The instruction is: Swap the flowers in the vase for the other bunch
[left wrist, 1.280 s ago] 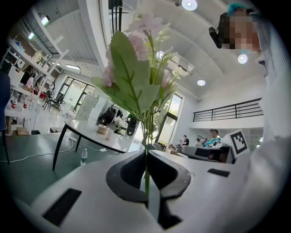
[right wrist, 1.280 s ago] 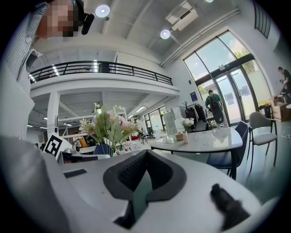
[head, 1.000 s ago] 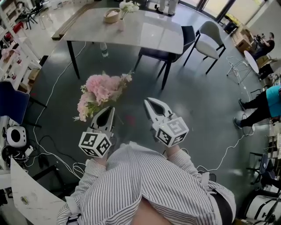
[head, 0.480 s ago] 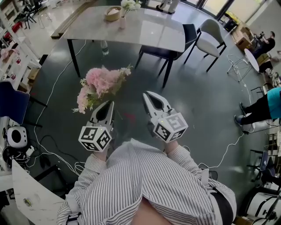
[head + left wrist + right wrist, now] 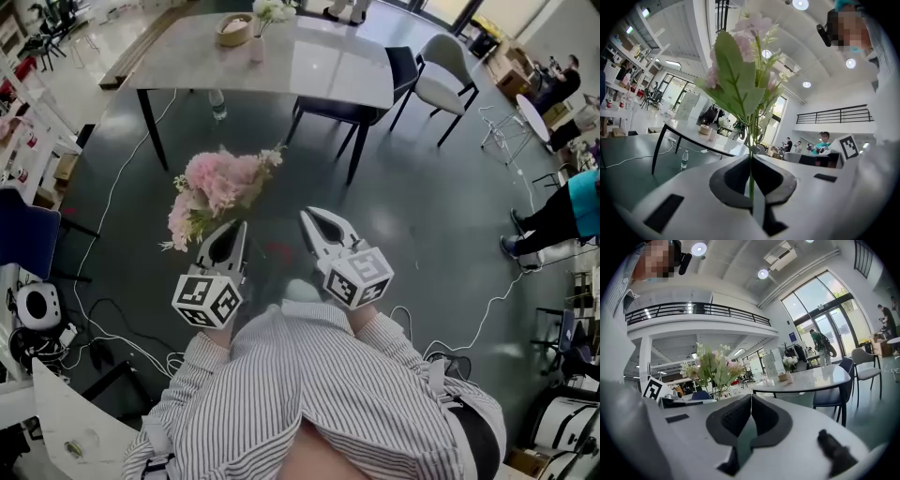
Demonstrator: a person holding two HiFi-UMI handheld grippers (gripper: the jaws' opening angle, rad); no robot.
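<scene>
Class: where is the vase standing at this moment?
In the head view, the vase stands at top centre on the table, just right of a round basket.

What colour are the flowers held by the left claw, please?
The flowers are mostly pink; the head view shows them best.

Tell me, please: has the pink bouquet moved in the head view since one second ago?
No. The pink bouquet, clamped in the left gripper, stays at the same spot just right of and below the foot of the table leg.
</scene>
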